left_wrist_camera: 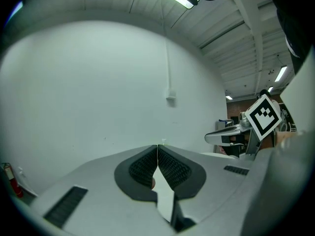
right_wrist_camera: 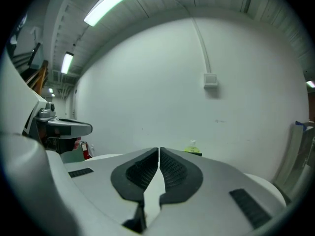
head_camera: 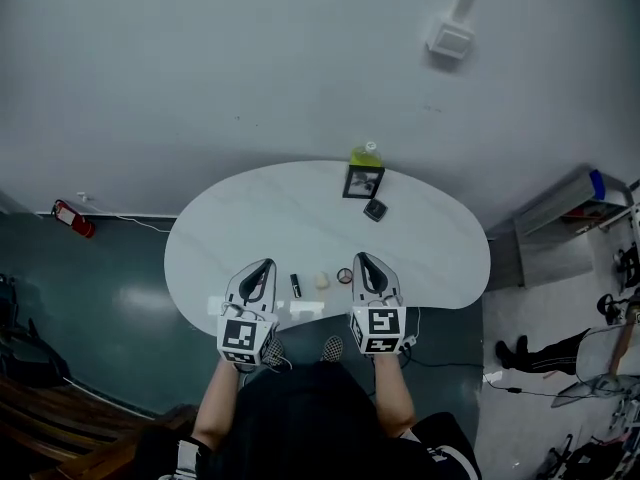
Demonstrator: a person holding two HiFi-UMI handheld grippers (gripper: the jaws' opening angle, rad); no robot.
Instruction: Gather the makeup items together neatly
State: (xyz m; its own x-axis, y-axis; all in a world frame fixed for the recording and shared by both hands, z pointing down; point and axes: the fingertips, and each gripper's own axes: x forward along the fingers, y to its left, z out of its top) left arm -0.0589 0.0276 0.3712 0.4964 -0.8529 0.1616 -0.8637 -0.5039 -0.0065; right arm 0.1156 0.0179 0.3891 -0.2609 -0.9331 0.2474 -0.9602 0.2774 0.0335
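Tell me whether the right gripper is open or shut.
Shut. In its own view the right gripper has both jaws meeting at the tips, with nothing held between them.

Left gripper point(left_wrist_camera: 157, 151): 2 jaws closed together, nothing between them.
Right gripper point(left_wrist_camera: 216, 136): near, off to the right.
Wall point(left_wrist_camera: 98, 92): white, far behind, carrying 1 small box point(left_wrist_camera: 171, 99).

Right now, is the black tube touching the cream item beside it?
Apart. The head view shows bare table between the black tube and the cream item.
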